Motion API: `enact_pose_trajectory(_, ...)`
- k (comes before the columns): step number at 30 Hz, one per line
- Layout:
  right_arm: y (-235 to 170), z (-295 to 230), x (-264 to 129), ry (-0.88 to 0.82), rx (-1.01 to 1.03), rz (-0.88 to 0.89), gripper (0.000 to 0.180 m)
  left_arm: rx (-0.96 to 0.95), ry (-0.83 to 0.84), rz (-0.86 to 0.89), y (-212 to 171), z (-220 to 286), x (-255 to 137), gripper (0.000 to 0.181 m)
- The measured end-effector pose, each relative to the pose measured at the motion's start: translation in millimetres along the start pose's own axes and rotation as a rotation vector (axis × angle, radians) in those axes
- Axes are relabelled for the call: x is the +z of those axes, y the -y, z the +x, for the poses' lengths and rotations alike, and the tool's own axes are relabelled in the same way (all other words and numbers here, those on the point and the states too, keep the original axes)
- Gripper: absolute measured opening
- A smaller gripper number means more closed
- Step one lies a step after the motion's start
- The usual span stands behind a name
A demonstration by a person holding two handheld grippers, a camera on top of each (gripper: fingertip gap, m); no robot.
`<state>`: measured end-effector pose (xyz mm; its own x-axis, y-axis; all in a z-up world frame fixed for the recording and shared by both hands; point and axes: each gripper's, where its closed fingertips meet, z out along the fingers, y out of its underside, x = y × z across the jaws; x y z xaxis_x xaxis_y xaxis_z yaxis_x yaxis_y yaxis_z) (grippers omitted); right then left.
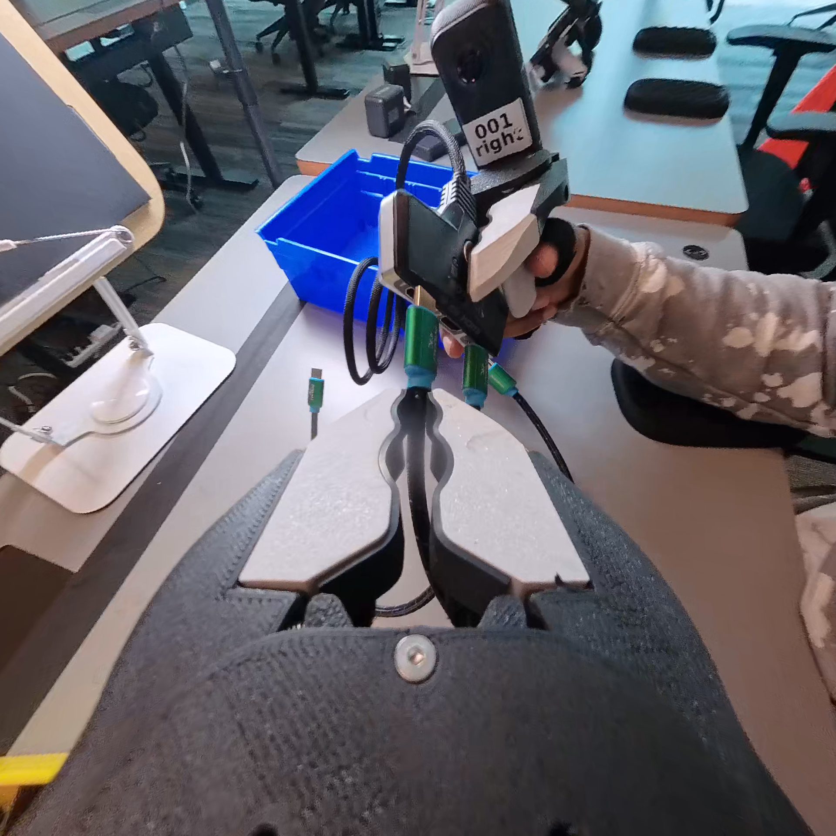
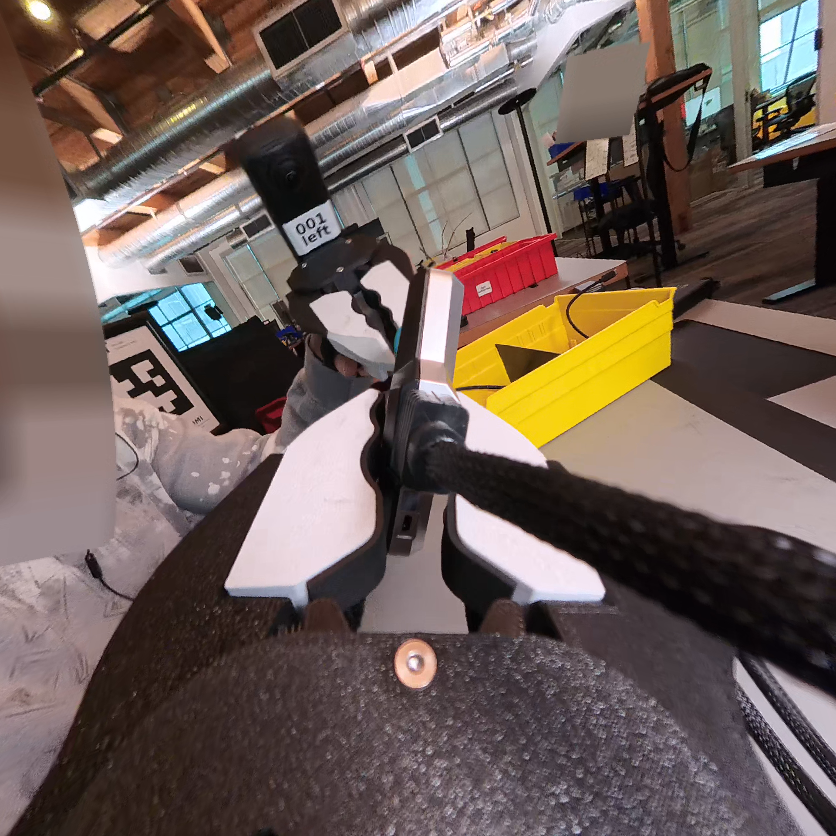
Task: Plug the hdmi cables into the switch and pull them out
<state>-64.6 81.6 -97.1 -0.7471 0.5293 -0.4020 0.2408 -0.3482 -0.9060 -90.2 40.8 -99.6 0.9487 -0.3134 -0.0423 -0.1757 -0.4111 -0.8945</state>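
The switch [image 1: 434,253] is a flat black box with a silver edge. My right gripper [image 1: 470,253] is shut on it and holds it tilted above the table. My left gripper [image 1: 414,398] is shut on a black braided cable just behind a green HDMI plug [image 1: 420,344]. The plug's metal tip meets a port on the switch's lower edge and part of the tip shows. Two more green plugs [image 1: 475,371] sit at that edge; I cannot tell how deep they are. In the right wrist view my right gripper [image 2: 420,407] clamps the switch [image 2: 439,325], with the left gripper [image 2: 380,344] behind it.
A loose green plug [image 1: 315,389] lies on the grey table [image 1: 253,280]. A blue bin [image 1: 334,235] stands behind the switch. A monitor stand base [image 1: 122,407] sits at the left. A thick black cable [image 2: 633,520] runs right from the switch. A yellow bin [image 2: 565,362] and red bin [image 2: 506,267] stand beyond.
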Motion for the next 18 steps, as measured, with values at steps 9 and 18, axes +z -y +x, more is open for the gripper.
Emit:
enact_pose_trajectory(9, -8, -4, 3, 0.032, 0.009, -0.038, 0.026, -0.006, -0.042, -0.041, -10, 2, 2, 0.007)
enact_pose_trajectory(18, -18, -8, 2, 0.043, -0.013, -0.114, 0.025, -0.052, -0.124, -0.069, -18, 8, 4, 0.007)
